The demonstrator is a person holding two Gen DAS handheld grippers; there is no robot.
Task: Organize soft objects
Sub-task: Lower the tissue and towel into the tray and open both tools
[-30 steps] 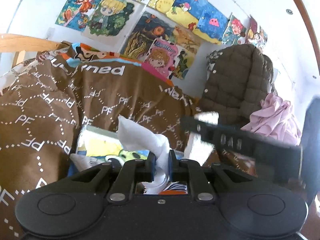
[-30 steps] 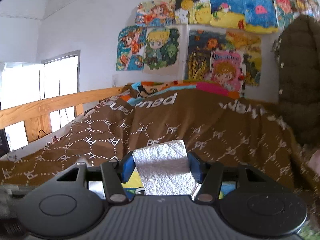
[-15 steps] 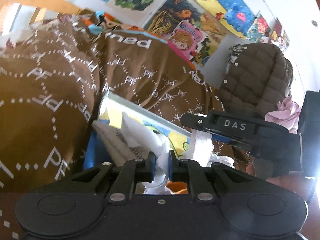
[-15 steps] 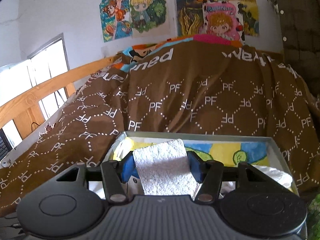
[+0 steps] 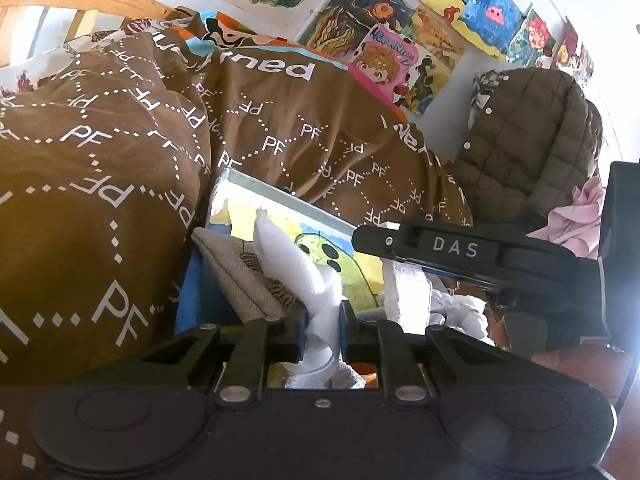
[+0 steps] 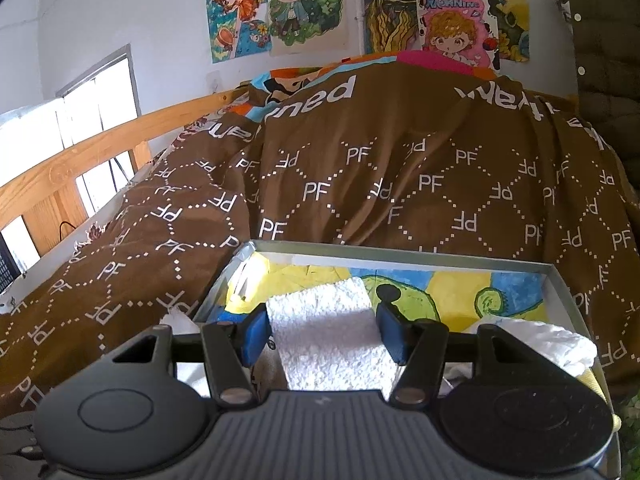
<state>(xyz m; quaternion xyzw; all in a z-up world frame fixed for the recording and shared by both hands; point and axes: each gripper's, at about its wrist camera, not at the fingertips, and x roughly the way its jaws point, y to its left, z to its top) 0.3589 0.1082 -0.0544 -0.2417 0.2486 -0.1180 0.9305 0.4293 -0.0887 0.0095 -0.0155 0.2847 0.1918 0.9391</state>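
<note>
My left gripper (image 5: 323, 330), loosening, pinches a cloth (image 5: 296, 268); my right gripper (image 6: 324, 334) clamps a towel (image 6: 332, 328). Early release risks draping either over the box (image 6: 400, 251) rim.

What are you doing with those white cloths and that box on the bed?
A person is tidying soft things into a box on the brown blanket. The left tongs pinch a bunched white cloth, though their grip has just been loosening. The right tongs hold a folded white towel. Both hang over the box, which already has other cloths inside.
</note>
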